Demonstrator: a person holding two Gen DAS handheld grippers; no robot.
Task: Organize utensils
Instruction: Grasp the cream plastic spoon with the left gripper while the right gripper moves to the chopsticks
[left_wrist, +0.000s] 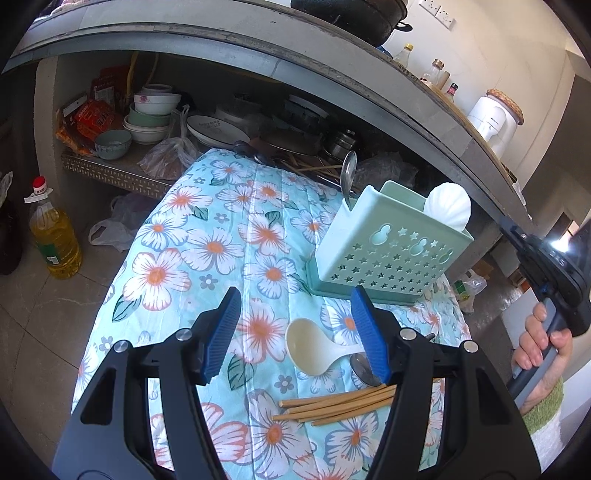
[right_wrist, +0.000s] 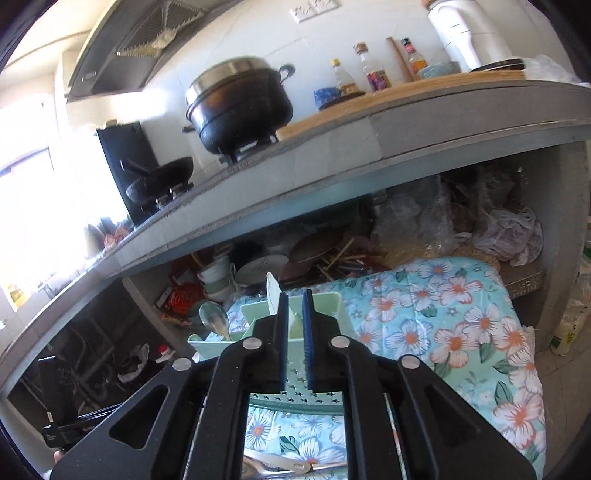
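Observation:
A mint green utensil holder (left_wrist: 391, 243) stands on the floral cloth (left_wrist: 229, 236); a metal spoon (left_wrist: 348, 173) and a white shell-shaped spoon (left_wrist: 448, 206) stand in it. My left gripper (left_wrist: 295, 332) is open above the cloth. A white ladle spoon (left_wrist: 314, 347) lies between its fingers, a metal spoon (left_wrist: 364, 369) and several bamboo chopsticks (left_wrist: 336, 404) beside it. My right gripper (right_wrist: 294, 306) hangs just above the holder (right_wrist: 251, 332), jaws nearly shut with a narrow gap; the white spoon (right_wrist: 274, 291) stands behind the left finger. Metal utensils (right_wrist: 280, 467) lie below.
A stone counter (left_wrist: 332, 70) overhangs a shelf with bowls (left_wrist: 151, 114), plates and bags. An oil bottle (left_wrist: 53, 232) stands on the floor at left. A black pot (right_wrist: 240, 103) and sauce bottles (right_wrist: 373, 70) sit on the counter.

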